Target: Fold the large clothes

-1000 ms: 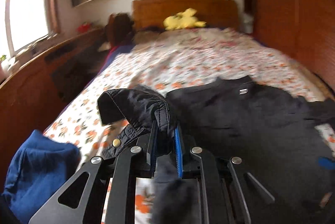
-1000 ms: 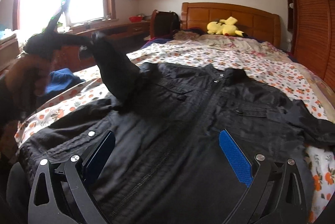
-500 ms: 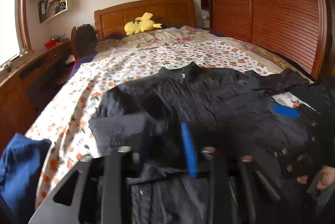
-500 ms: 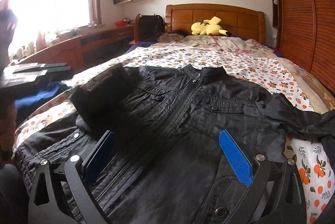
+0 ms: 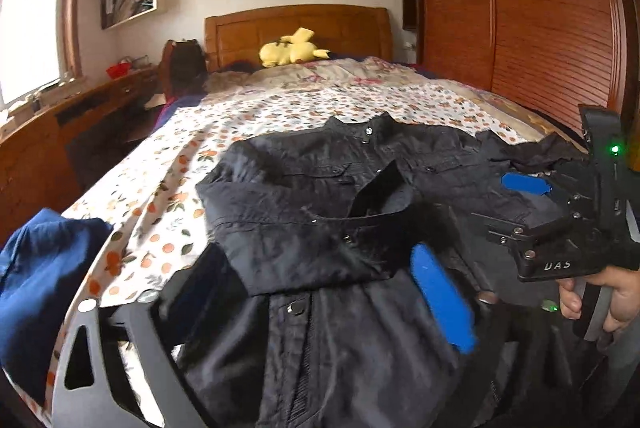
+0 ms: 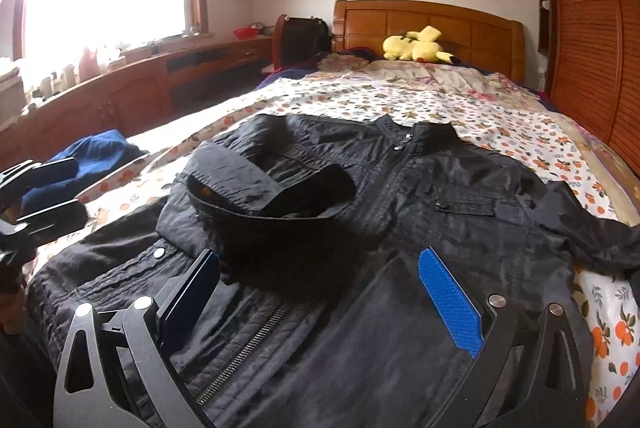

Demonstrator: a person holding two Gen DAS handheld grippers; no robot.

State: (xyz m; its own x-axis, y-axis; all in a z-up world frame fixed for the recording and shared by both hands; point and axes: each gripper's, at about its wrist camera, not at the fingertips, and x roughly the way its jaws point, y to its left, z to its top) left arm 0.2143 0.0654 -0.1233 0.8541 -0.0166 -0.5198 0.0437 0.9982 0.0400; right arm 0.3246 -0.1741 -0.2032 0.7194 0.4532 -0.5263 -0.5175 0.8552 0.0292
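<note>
A black jacket (image 5: pixel 320 188) lies face up on the floral bedspread (image 5: pixel 280 108), collar toward the headboard. Its left sleeve (image 5: pixel 288 228) lies folded across the chest; it also shows in the right wrist view (image 6: pixel 256 196). The right sleeve (image 6: pixel 592 228) lies spread out to the right. My left gripper (image 5: pixel 320 292) is open and empty, low over the jacket's hem. My right gripper (image 6: pixel 320 292) is open and empty over the jacket's lower front (image 6: pixel 360 308). The right gripper's body (image 5: pixel 568 228) shows in the left wrist view at the right edge.
A blue garment (image 5: pixel 36 288) lies at the bed's left edge. A yellow plush toy (image 5: pixel 292 48) sits by the wooden headboard (image 5: pixel 296 24). A wooden desk (image 6: pixel 120 88) runs under the window at the left. A wooden wardrobe (image 5: pixel 520 8) stands at the right.
My left gripper carried the left sleeve across onto the chest, let it go and opened. The right gripper stayed open over the lower front.
</note>
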